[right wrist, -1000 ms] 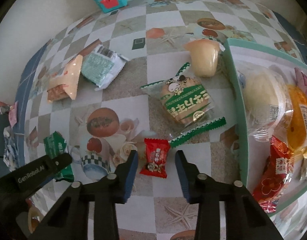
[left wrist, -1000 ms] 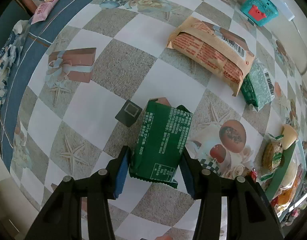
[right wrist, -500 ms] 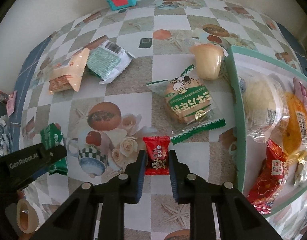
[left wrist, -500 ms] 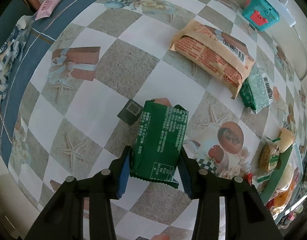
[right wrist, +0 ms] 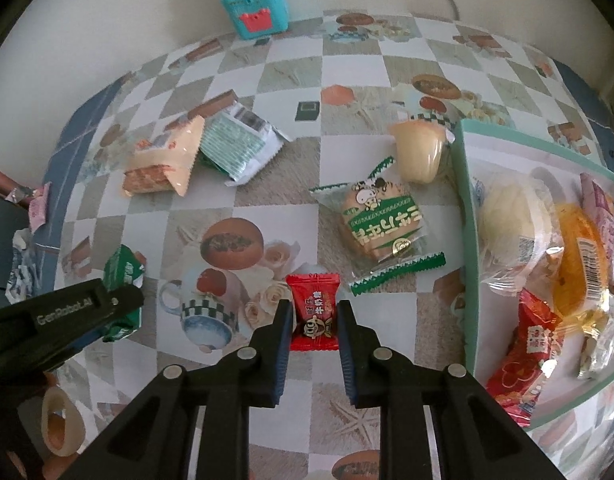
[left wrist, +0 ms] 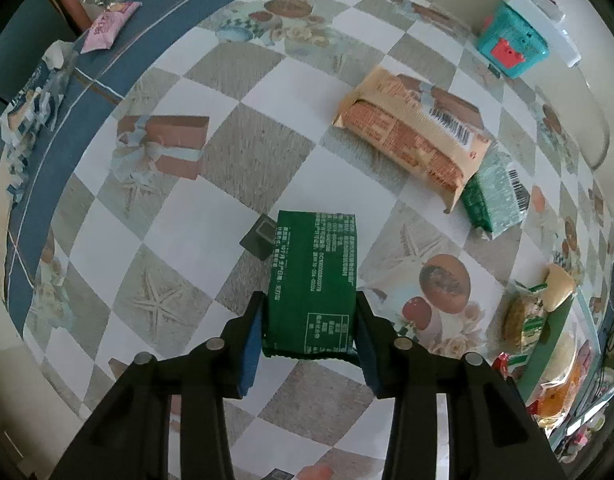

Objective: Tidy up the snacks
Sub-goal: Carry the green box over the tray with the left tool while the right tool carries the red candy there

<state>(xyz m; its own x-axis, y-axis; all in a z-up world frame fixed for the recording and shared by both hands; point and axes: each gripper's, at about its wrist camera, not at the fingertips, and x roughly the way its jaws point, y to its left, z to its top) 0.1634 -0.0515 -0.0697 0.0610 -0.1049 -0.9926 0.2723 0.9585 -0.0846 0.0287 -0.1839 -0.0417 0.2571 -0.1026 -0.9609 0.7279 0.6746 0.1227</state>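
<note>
My left gripper (left wrist: 309, 332) is shut on a dark green snack packet (left wrist: 313, 284) and holds it above the checkered tablecloth; the packet also shows in the right wrist view (right wrist: 123, 276), held by the left gripper (right wrist: 119, 300). My right gripper (right wrist: 315, 320) is shut on a small red candy packet (right wrist: 314, 310). The mint-green tray (right wrist: 465, 216) at the right holds a bun, an orange pastry and red packets.
On the table lie a beige cracker pack (left wrist: 415, 136), a light green packet (left wrist: 495, 196), a green-white cookie packet (right wrist: 381, 220) and a jelly cup (right wrist: 421, 154). A teal toy box (right wrist: 253, 4) stands by the wall. A pink packet (left wrist: 107, 28) lies far left.
My right gripper has closed on the red candy packet and lifted it a little. My left gripper has raised the green packet off the table.
</note>
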